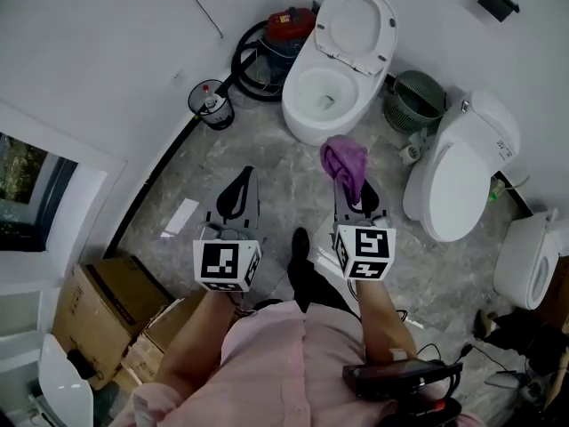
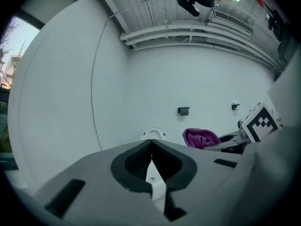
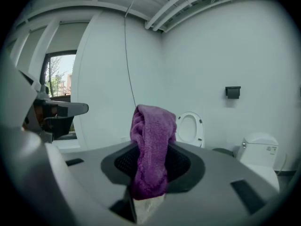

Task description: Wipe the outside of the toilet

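Note:
A white toilet (image 1: 338,69) stands ahead with its lid raised and its bowl open. My right gripper (image 1: 349,183) is shut on a purple cloth (image 1: 345,161), held just short of the bowl's front. In the right gripper view the purple cloth (image 3: 151,145) hangs bunched between the jaws, with the toilet (image 3: 189,128) behind it. My left gripper (image 1: 244,176) hovers over the floor to the left, shut and holding nothing. In the left gripper view my left gripper (image 2: 151,149) has its jaws pressed together, and the toilet's lid (image 2: 153,133) and the cloth (image 2: 200,138) show beyond.
A red vacuum (image 1: 289,27) and a small bin (image 1: 212,103) stand left of the toilet, a green basket (image 1: 415,100) to its right. Two more toilets (image 1: 458,167) (image 1: 532,256) line the right wall. Cardboard boxes (image 1: 107,314) sit at the lower left.

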The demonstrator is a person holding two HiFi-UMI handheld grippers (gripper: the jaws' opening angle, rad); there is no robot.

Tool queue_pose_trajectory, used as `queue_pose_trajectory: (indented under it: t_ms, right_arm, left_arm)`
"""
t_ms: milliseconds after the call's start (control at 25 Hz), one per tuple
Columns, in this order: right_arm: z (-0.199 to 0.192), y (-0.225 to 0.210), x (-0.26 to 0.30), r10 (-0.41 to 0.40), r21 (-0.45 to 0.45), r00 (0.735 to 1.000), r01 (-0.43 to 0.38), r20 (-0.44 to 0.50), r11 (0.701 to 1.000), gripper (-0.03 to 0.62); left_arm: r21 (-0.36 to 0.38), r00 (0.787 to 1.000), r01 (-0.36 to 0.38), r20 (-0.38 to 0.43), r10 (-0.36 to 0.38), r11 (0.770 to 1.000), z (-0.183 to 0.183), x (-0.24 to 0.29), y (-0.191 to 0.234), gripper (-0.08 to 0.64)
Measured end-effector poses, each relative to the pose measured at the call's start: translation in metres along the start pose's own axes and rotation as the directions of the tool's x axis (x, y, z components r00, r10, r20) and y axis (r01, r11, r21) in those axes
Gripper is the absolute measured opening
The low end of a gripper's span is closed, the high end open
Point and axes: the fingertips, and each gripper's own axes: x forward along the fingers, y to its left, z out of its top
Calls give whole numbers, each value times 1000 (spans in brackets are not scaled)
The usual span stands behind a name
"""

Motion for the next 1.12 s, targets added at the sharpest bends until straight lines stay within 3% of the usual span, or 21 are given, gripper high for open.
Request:
queue_pose_trajectory:
  t_ms: [200, 480, 680, 920, 1120]
  right_arm:
    - [29, -16, 54, 3, -16, 1000, -3, 9, 1000, 133]
    - [100, -17, 99, 20, -52, 994, -14, 105, 999, 133]
    - [144, -5, 132, 8, -67, 985, 4, 171, 998, 133]
    - [150, 10, 179, -44, -50, 986, 53, 163, 997, 133]
    - [130, 23, 228, -76, -32, 989, 81, 126, 996, 133]
  left_arm:
    - [11, 1000, 1, 19, -1, 1000, 16, 57, 24, 9]
    - [26, 994, -28, 104, 25, 999, 66, 101, 62, 9]
    - [51, 987, -11, 162, 3, 999, 94, 132, 98, 9]
    - [57, 986, 60, 149, -68, 997, 86, 176, 139, 8]
    - [47, 987, 114, 110, -118, 992, 54, 212, 174, 8]
